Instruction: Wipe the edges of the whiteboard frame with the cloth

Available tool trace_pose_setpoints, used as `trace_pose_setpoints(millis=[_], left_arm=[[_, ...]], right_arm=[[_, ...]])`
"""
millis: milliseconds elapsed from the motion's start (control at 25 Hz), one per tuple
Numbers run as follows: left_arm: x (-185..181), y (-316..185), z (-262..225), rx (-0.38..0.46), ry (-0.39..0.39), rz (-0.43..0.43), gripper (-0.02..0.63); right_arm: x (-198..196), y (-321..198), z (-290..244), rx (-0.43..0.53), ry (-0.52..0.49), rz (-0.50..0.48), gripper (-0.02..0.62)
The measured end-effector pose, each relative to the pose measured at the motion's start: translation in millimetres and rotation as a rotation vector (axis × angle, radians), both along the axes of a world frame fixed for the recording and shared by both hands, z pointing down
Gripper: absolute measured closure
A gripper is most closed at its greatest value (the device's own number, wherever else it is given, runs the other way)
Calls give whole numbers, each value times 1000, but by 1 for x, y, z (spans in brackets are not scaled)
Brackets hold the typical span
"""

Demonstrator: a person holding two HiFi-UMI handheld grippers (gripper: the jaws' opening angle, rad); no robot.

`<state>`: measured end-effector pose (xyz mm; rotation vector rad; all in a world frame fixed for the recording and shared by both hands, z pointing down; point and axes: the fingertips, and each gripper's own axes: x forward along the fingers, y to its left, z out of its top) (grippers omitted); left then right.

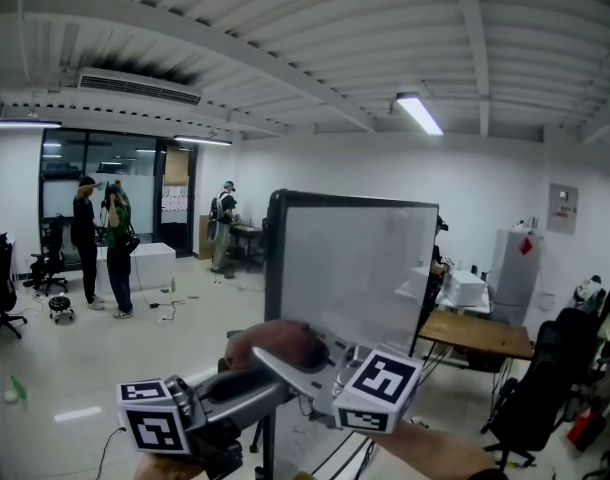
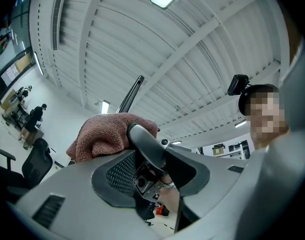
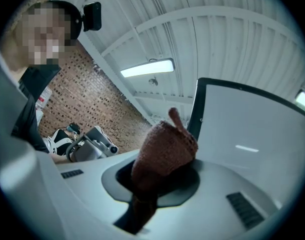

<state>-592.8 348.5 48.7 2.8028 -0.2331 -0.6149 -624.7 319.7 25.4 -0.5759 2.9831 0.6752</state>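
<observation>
The whiteboard [image 1: 357, 266] stands on its stand in mid-room, its dark frame [image 1: 274, 258] running down the left edge. A reddish-brown cloth [image 1: 277, 342] is bunched below the board's lower left corner. My right gripper [image 1: 281, 360] is shut on the cloth [image 3: 165, 151], with the frame's edge [image 3: 194, 118] just behind it in the right gripper view. My left gripper [image 1: 270, 388] points across under the cloth. Its jaws stand apart with nothing between them in the left gripper view, and the cloth [image 2: 108, 134] and one right-gripper finger [image 2: 145, 140] lie just beyond.
Two people [image 1: 103, 248] stand at the back left by a white table, and another [image 1: 225, 223] is further back. A wooden desk [image 1: 480, 333] and black chairs [image 1: 545, 388] are to the right of the board. An office chair [image 1: 3, 286] is at far left.
</observation>
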Motion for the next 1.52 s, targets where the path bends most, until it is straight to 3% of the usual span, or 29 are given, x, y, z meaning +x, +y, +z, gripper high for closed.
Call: trace_pose_setpoints(millis=[720, 880, 1080, 1520], left_arm=[[2, -3, -74, 107, -27, 39, 420], [0, -4, -98, 172, -47, 15, 420], [0, -7, -116, 134, -1, 63, 420], [-4, -9, -158, 235, -22, 7, 420]], right_arm=[[3, 0, -79, 189, 25, 79, 532], [4, 0, -101, 235, 33, 93, 534], [1, -3, -124, 279, 42, 110, 534], [1, 0, -168, 402, 46, 159, 534]])
